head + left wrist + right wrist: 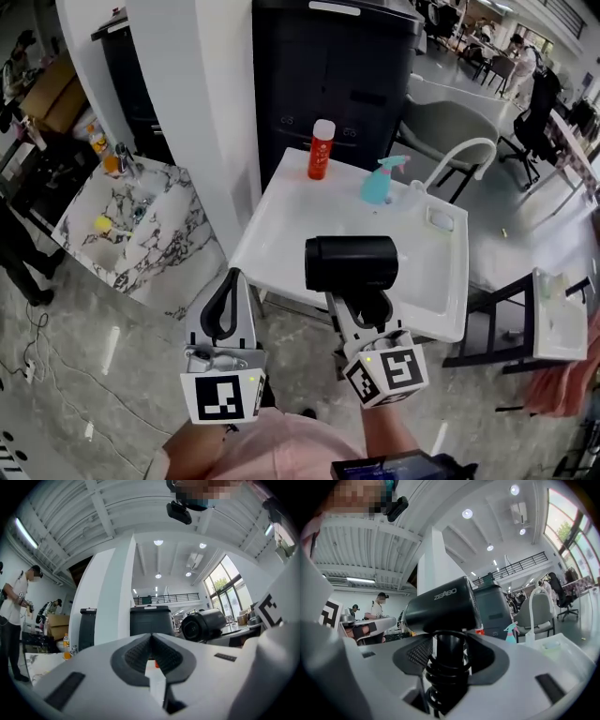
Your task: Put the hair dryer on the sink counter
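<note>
A black hair dryer (352, 262) hangs barrel-sideways over the front part of the white sink counter (281, 220). My right gripper (368, 305) is shut on its handle, with the coiled cord bunched between the jaws. In the right gripper view the hair dryer (440, 609) fills the middle above my right gripper (450, 641). My left gripper (232, 277) hovers left of the counter's front corner, shut and holding nothing. In the left gripper view its tips (151, 635) meet, and the hair dryer (204, 624) shows to the right.
On the counter's far side stand a red bottle (322, 150) and a teal spray bottle (382, 181), beside a white arched faucet (461, 153). A marble basin (141, 225) lies to the left, a black cabinet (328, 66) behind, and a small side table (560, 323) to the right.
</note>
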A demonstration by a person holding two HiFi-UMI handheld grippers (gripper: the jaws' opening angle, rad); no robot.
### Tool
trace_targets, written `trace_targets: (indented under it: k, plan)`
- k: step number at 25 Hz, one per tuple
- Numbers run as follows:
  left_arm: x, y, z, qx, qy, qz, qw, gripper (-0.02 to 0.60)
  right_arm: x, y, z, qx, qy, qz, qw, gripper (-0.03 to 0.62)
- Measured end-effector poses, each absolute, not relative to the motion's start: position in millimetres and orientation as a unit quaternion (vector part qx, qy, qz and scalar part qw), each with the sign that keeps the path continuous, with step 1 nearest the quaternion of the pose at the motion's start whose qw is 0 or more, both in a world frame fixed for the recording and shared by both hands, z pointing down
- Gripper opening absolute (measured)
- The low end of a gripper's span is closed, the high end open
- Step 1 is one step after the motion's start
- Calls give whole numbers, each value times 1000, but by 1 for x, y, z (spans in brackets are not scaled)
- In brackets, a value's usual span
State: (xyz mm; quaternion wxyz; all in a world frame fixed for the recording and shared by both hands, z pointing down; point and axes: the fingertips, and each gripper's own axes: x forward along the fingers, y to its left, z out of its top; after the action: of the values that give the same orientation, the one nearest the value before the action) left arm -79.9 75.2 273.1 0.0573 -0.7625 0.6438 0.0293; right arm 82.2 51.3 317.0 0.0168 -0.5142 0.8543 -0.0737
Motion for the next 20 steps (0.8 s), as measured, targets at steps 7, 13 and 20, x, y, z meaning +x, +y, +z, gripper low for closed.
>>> trace_targets:
  k: [7,13,20]
  plan:
    - [-122,-30,262,-787,613,28,65,10,49,-44,311,-556,828,-74,18,232]
    - [-138,-86,242,-801,592,56,62,9,34,-90,288,-579,813,-49,27,232]
    - [-132,-119,239,-814,573,52,76,10,41,-121,280,-596,802,-36,23,232]
